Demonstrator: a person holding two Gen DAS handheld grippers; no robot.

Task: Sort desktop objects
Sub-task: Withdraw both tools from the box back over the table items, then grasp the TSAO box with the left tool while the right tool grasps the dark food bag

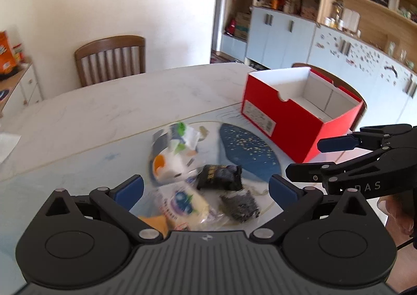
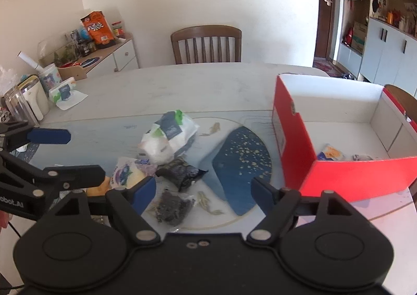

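A pile of snack packets lies on the table mat: a white and green packet (image 1: 179, 149) (image 2: 169, 136), a black packet (image 1: 220, 173) (image 2: 182, 172), a dark speckled packet (image 1: 241, 205) (image 2: 173, 207) and a yellow packet with a blue logo (image 1: 182, 202) (image 2: 127, 173). A red box (image 1: 299, 112) (image 2: 294, 143) stands open at the right, with two small packets (image 2: 331, 152) inside. My left gripper (image 1: 206, 188) is open just above the pile. My right gripper (image 2: 203, 190) is open, between the pile and the box. Each gripper shows at the edge of the other's view.
A blue speckled patch of the mat (image 2: 242, 162) lies between pile and box. A wooden chair (image 2: 206, 43) stands behind the table (image 2: 182, 86). A tissue pack (image 2: 63, 91), jars and a kettle sit at the table's far left. Cabinets (image 1: 286, 31) line the right wall.
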